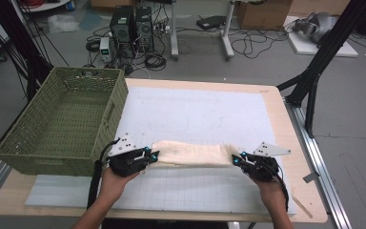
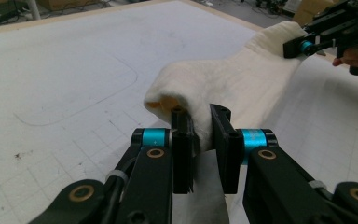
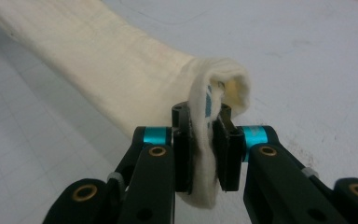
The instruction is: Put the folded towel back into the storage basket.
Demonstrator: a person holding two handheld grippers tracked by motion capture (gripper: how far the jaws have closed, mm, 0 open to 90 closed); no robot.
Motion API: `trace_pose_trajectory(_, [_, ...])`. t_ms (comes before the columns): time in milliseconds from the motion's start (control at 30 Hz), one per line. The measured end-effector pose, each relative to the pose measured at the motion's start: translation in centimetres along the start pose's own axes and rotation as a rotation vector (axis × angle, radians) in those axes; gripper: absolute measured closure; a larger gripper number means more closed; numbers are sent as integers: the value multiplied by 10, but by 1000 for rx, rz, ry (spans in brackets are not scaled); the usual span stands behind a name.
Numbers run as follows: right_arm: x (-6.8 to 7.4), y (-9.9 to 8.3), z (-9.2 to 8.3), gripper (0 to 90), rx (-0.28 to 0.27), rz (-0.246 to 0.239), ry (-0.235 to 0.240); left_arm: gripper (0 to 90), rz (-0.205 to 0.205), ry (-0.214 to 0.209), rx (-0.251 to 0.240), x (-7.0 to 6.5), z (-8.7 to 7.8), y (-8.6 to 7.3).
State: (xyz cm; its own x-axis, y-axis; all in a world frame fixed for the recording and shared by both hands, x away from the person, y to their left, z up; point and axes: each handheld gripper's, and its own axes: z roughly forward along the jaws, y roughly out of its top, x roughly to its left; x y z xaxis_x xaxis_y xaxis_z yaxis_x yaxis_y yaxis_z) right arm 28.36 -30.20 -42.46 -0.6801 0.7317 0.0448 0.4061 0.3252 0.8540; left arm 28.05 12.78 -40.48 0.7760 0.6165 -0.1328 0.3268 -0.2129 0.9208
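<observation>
Stretching the cream cloth [image 1: 193,155] across the white mat [image 1: 195,114] (beside the green basket [image 1: 64,119]), you had left gripper [image 1: 153,155] and right gripper [image 1: 236,160] each clamped on an end.

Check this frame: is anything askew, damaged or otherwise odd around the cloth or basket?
Nothing stands out. The cream cloth lies stretched on the white mat, its ends pinched by the left gripper and right gripper. The green basket sits upright at the table's left edge.
</observation>
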Motion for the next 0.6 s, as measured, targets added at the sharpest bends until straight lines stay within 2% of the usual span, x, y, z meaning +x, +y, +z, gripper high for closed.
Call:
trace_pose_trajectory(167, [0,7,3,799,-27,-1,10,796,0,5,-23,-2,-10,2])
trace_pose_trajectory(300, [2,14,4,801,-54,-18,24,796,-11,18,-45,-1,-19,6])
trace_pose_trajectory(600, [7,33,6,801,-122,-56,37,796,-4,52,-84,1,-38,10])
